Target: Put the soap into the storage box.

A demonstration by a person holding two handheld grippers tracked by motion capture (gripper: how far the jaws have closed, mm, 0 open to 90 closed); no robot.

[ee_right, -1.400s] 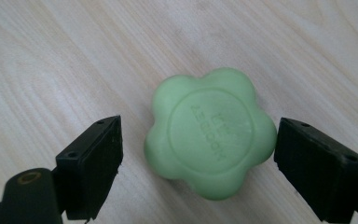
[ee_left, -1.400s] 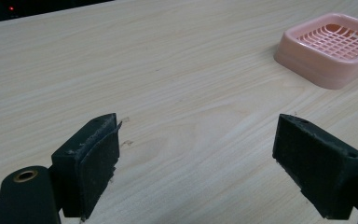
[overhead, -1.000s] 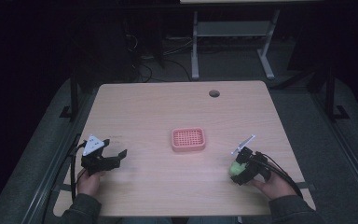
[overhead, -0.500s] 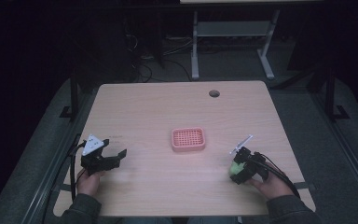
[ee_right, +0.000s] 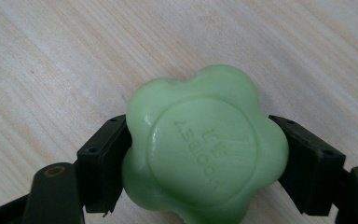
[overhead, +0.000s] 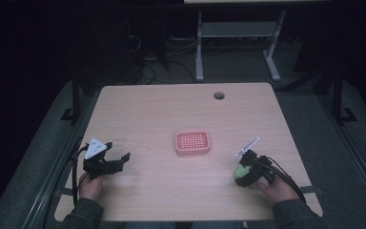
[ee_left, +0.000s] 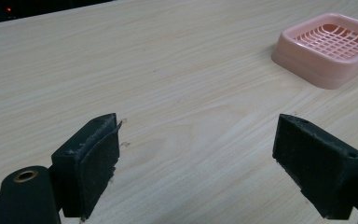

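Note:
A green flower-shaped soap [ee_right: 204,147] sits between the two black jaws of my right gripper [ee_right: 200,163], which press on both of its sides. In the high view that soap [overhead: 241,171] and right gripper [overhead: 244,172] are low over the table near its front right. A pink soap dish [overhead: 192,142] with a grid floor lies at the table's middle, empty. My left gripper [overhead: 121,160] is at the front left, open, jaws wide apart with nothing between them [ee_left: 200,161]. The pink dish [ee_left: 328,49] lies ahead and to the right of it.
The wooden table [overhead: 162,109] has a round cable hole [overhead: 218,95] near its far right. A thin white stick [overhead: 248,146] juts up from the right gripper. Dark floor, cables and a metal stand leg [overhead: 199,57] lie beyond the far edge.
The right gripper with the green soap has shifted slightly down toward the table's front edge. The left gripper has stayed in place.

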